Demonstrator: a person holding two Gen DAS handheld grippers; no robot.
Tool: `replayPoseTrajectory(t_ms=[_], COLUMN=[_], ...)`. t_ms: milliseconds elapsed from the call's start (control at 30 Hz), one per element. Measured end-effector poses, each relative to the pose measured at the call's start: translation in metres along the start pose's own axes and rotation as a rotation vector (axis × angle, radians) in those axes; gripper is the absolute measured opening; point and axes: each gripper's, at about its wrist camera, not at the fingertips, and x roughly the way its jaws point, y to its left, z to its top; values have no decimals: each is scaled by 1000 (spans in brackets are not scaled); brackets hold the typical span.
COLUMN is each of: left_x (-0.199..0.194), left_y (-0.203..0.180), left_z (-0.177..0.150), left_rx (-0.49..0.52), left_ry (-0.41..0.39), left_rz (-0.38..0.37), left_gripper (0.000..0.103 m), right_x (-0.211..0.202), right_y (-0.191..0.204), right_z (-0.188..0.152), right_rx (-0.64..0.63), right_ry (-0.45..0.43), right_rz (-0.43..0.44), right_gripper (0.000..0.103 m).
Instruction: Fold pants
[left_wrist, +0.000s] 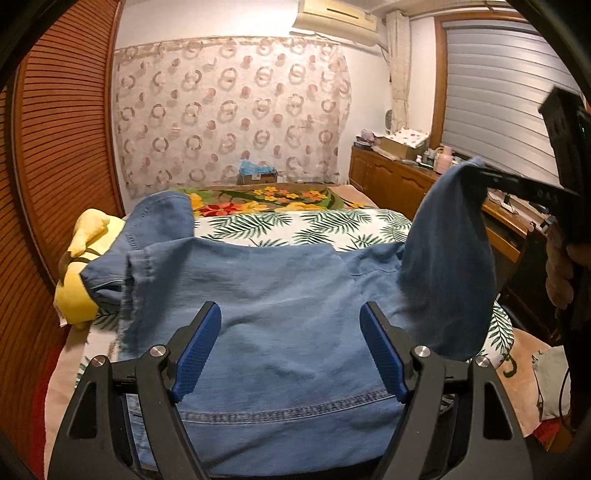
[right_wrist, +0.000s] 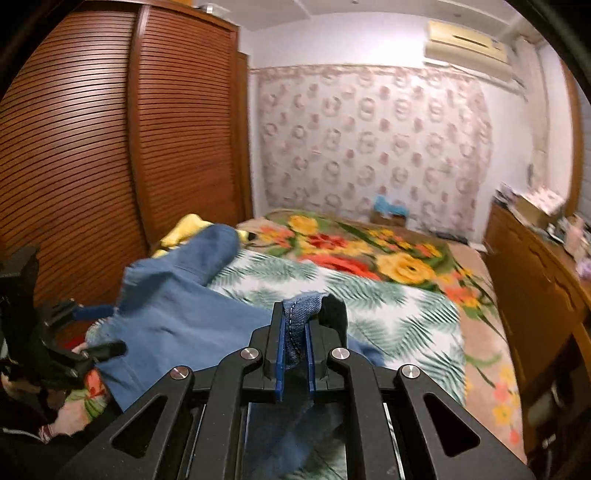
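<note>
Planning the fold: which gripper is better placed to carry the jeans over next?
Probably right: the right gripper is shut on a lifted corner of the blue denim pants, while the left gripper hovers open, holding nothing.

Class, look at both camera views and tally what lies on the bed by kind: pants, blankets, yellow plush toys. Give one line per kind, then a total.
Pants: 1
Blankets: 2, a palm-leaf blanket and a flower blanket
Yellow plush toy: 1
Total: 4
</note>
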Motion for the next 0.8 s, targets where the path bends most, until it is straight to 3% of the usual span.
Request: replayPoseTrajectory(t_ms=[267,433,667,800], left_x=[-11,-12,-8,-6], left_y=[23,36,51,52], left_z=[-3,-9,-15,-16], left_rx=[-33,-54,-86,-93], left_ry=[-14,-8,2,8], left_rz=[36,50,53,52], left_gripper=[78,78,78,78], right_x=[46,68,118,135], right_y=[20,21,-3,-18], right_z=[23,19,11,16], right_rx=[-80,-110,-96,-96], right_ry=[-4,47,161,191], right_rz=[174,266,294,272], right_gripper=[8,8,8,22])
